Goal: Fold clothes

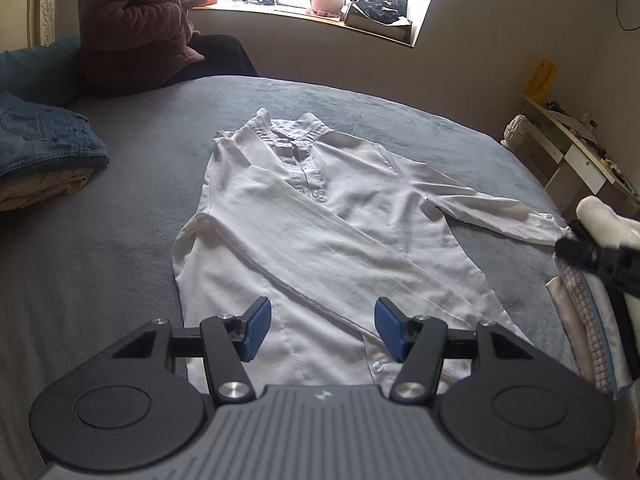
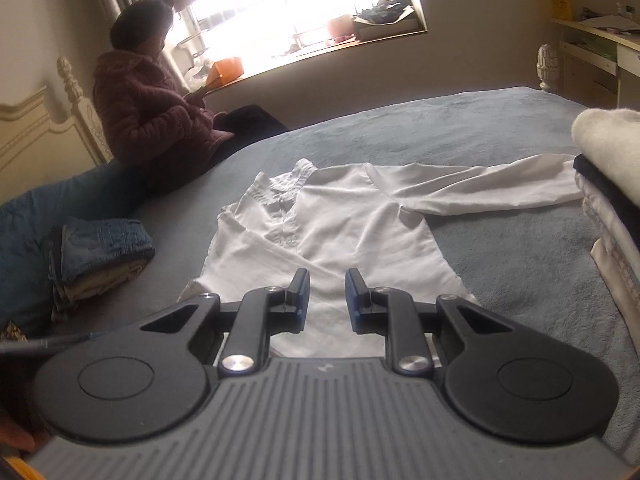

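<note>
A white button-up shirt (image 1: 320,216) lies face up on the grey bed, collar far from me. Its left sleeve is folded diagonally across the front; the other sleeve (image 1: 492,208) stretches out to the right. My left gripper (image 1: 322,328) is open and empty, hovering over the shirt's hem. My right gripper (image 2: 327,300) is open with a narrower gap and empty, over the shirt's lower part (image 2: 332,236). The outstretched sleeve (image 2: 472,188) reaches toward the stack at right. The right gripper's body also shows at the left wrist view's right edge (image 1: 600,258).
Folded jeans on beige cloth (image 1: 44,148) lie at the left, also in the right wrist view (image 2: 100,252). A stack of folded clothes (image 2: 612,184) stands at the right. A person in a maroon jacket (image 1: 132,28) sits on the bed's far left. A desk (image 1: 576,156) stands beyond the bed.
</note>
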A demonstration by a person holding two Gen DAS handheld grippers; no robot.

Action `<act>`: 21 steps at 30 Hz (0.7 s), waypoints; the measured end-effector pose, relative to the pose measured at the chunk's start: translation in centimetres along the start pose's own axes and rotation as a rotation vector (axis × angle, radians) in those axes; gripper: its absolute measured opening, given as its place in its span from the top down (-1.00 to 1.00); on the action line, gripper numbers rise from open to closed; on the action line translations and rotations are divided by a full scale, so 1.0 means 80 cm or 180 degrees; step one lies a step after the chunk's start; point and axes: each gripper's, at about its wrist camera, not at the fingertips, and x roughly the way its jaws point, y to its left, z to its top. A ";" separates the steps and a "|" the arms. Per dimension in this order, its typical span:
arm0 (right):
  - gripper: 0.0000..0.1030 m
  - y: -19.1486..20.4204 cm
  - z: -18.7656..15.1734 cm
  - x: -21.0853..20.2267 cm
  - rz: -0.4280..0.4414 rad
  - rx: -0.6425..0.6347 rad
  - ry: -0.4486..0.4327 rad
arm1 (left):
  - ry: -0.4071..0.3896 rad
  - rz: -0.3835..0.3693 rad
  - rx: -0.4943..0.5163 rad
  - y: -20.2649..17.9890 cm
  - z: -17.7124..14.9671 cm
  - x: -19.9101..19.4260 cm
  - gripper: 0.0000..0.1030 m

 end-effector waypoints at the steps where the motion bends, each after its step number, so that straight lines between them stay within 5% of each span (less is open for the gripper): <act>1: 0.64 0.000 0.006 0.001 -0.0007 0.0029 0.0001 | 0.0024 0.0014 -0.0018 0.001 -0.003 -0.001 -0.14; 21: 0.64 0.040 0.061 0.031 -0.0108 -0.0003 -0.0027 | 0.0039 0.0091 -0.0252 0.020 -0.017 -0.023 -0.14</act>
